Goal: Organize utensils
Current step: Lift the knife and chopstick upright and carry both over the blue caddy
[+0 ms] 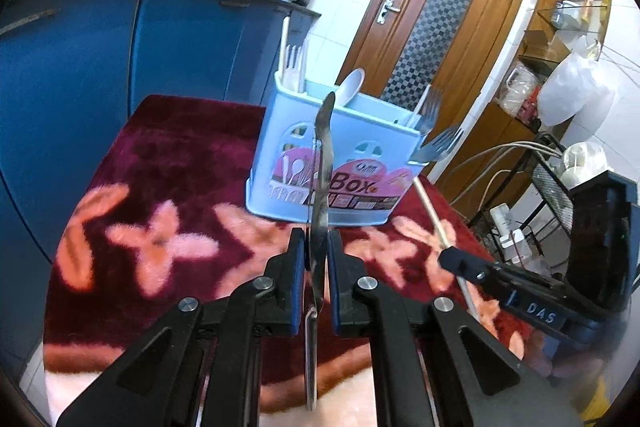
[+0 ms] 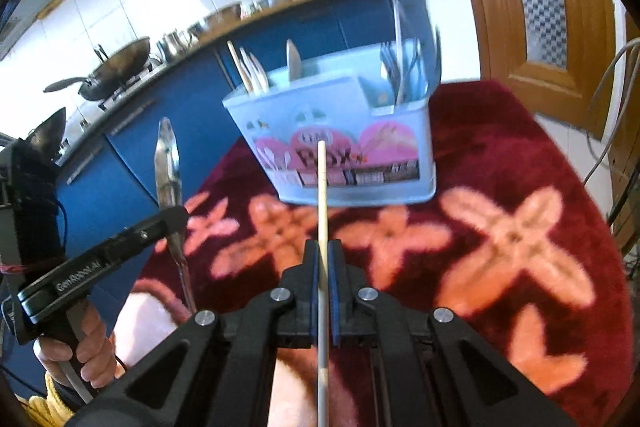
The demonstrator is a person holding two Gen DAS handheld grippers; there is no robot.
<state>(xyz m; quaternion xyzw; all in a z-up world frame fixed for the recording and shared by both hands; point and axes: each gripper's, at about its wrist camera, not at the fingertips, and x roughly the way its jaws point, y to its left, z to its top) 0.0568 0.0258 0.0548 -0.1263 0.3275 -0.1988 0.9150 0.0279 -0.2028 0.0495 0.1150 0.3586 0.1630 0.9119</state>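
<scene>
Utensils partly sorted already. Largest first: surface [image 1: 180, 163], covered w/ dark red fuzzy cloth w/ pink-orange flower shapes. Blue cabinets [image 1: 120, 59] behind, worktop above carrying metal bowls, jug, black appliance; wok on stove in right wrist view. Wooden door [image 1: 432, 23] w/ patterned glass beyond far corner.

Light blue caddy [image 1: 336, 163] standing upright on cloth near far edge, "Box" label facing cams, split into compartments. Left end compartment: pale plastic forks and sticks [image 1: 294, 63]. Middle: white spoon [image 1: 352, 87] leaning. Right end: metal forks [image 1: 432, 131], tines up, some tilted out over rim.

Left gripper [image 1: 316, 251] w/ jaws clamped on butter knife [image 1: 322, 163], gripped edge-on around mid-length, blade tip pointing up and fwd toward caddy, handle trailing back under gripper. Knife off the cloth, short of caddy, not touching it. In right wrist view, same knife [image 2: 168, 163] held up at left, well apart from caddy.

Right gripper [image 2: 323, 255] w/ jaws clamped on wooden chopstick [image 2: 322, 195], thin pale stick running straight fwd, tip in front of caddy label; contact w/ caddy can't be told. Rear end passing back btwn gripper arms. In left wrist view, chopstick [image 1: 430, 211] angled at right of caddy, just beside its right end.
</scene>
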